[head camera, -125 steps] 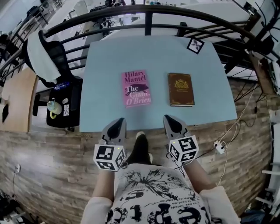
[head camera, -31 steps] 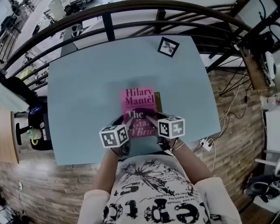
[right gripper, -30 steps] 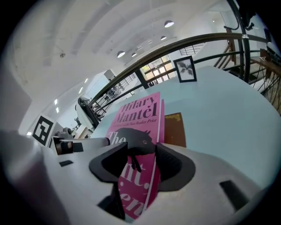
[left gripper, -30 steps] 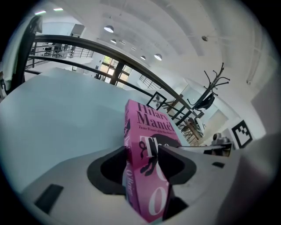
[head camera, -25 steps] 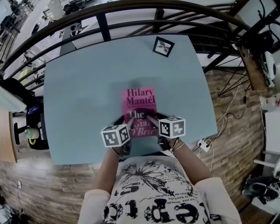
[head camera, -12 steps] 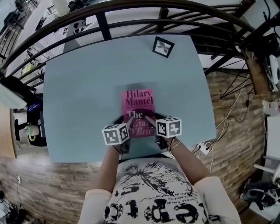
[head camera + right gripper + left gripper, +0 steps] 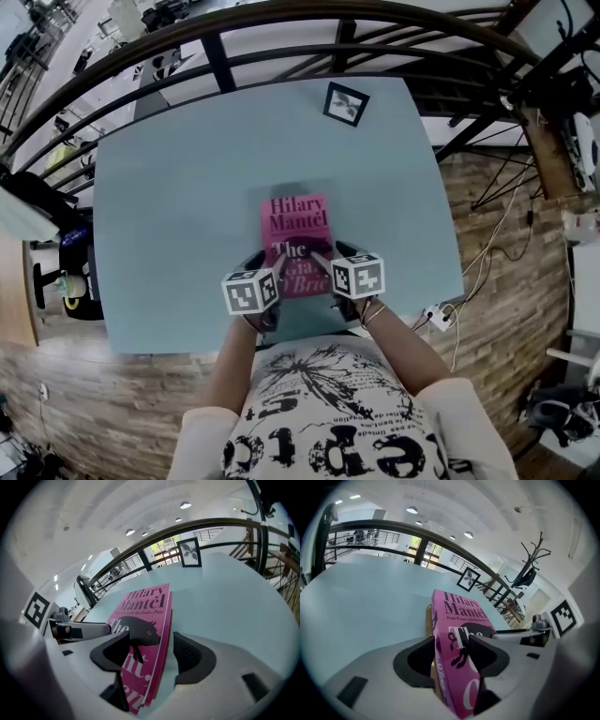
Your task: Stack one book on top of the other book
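Note:
A pink paperback book lies flat on the brown book in the middle of the light blue table. Only a tan edge of the brown book shows under the pink book in the left gripper view. My left gripper is shut on the pink book's near left edge. My right gripper has the near right edge of the pink book between its jaws. Those jaws are opening, and a gap shows beside the outer pad.
A framed marker card lies at the table's far right. A dark railing curves behind the table. A chair stands at the left. Cables and a power strip lie on the wooden floor at the right.
Five seconds ago the books lay side by side with both grippers off the table. Over the last second the pink book sank and now covers the brown one, whose right edge no longer shows.

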{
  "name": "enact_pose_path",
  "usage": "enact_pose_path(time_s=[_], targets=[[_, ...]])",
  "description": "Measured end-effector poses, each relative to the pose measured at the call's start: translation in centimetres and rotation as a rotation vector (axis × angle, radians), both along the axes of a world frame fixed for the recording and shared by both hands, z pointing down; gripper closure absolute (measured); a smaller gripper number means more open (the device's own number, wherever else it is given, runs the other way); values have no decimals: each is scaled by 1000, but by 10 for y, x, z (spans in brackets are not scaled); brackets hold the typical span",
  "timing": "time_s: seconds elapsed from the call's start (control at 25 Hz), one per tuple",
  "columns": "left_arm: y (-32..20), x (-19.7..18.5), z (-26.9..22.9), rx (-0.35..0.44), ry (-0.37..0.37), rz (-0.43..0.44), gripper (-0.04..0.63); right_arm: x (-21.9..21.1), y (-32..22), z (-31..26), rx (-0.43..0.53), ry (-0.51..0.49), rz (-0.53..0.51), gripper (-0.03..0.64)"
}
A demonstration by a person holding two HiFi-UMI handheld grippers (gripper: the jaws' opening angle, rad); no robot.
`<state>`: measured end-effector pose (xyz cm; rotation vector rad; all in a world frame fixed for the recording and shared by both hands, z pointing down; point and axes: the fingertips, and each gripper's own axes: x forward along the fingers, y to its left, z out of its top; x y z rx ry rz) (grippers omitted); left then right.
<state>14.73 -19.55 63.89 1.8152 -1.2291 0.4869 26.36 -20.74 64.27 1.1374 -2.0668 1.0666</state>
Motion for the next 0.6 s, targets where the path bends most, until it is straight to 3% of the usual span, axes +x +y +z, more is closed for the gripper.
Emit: enact_pose_path(time_s=[0.16,0.28,0.4,0.48,0.6], targets=[[-10,-7,-27,81,-8,-4,387,3,-4,-19,55,47,-5,364],[-17,-20,-51,154,-28,-23,482,4,-9,-40,109,66,-7,451],[-22,-29,-79,253,-108,17,544,4,-19,-65,186,81,0,523],[-22,-31,-101,327,-161,58,562,4,-24,-86,262,89,15,621],[-22,-32,-132,441,-209,95,572,-3,-28,-124,402,81,5,621]])
